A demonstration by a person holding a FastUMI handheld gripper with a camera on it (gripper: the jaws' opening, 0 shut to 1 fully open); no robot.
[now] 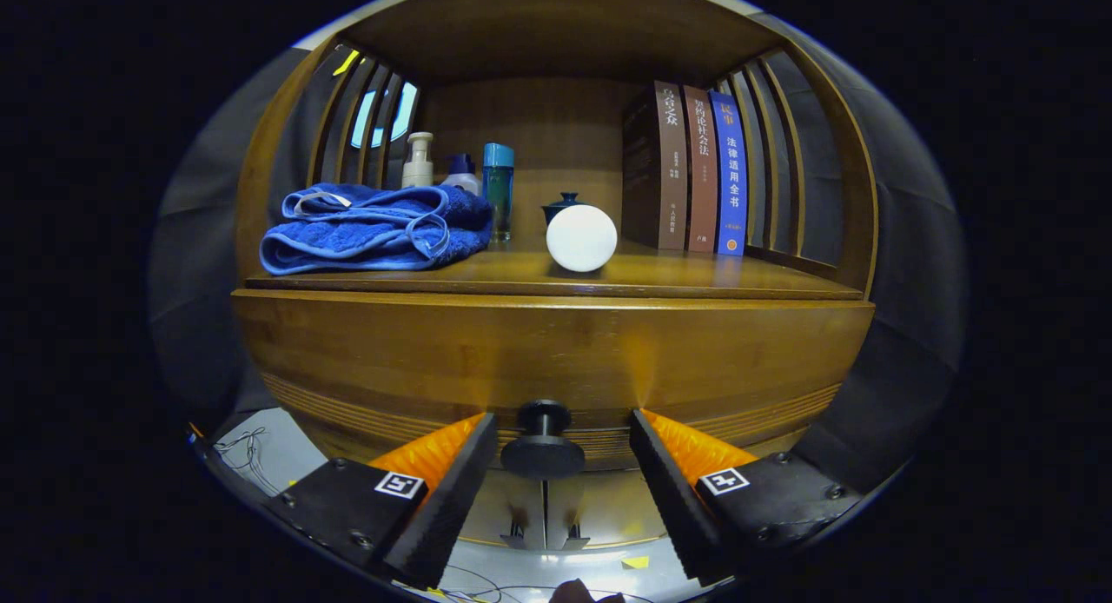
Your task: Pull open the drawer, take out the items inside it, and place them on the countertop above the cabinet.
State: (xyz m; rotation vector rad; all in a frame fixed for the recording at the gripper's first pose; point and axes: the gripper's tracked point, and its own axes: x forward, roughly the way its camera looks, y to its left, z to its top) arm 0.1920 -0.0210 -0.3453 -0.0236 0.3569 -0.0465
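Gripper view looks straight at a wooden cabinet, with the gripper low at its front. The fingers are spread, one on each side of the knob, and neither touches it: a gap shows on both sides.

The drawer is the wide curved front below the countertop, and it is closed; what lies inside is hidden. The knob sits at the middle of the drawer's lower edge: a dark round disc on a short stem, standing out from the wood.

My judgement is that the knob is the only place to take hold. It is rigid and looks smooth, so the pinch should land on the stem behind the disc, or square on the disc's rim, so the flare catches the pads if they slip. A solid wood drawer is likely heavy enough to resist at first, and calls for a straight pull out from the front, not a twist.

The front is glossy brown wood, with fine grooves along its lower edge.

On the countertop a blue towel lies toward the left edge, bottles behind it, a white ball near the middle, and books upright toward the right edge. The front edge has bare room.
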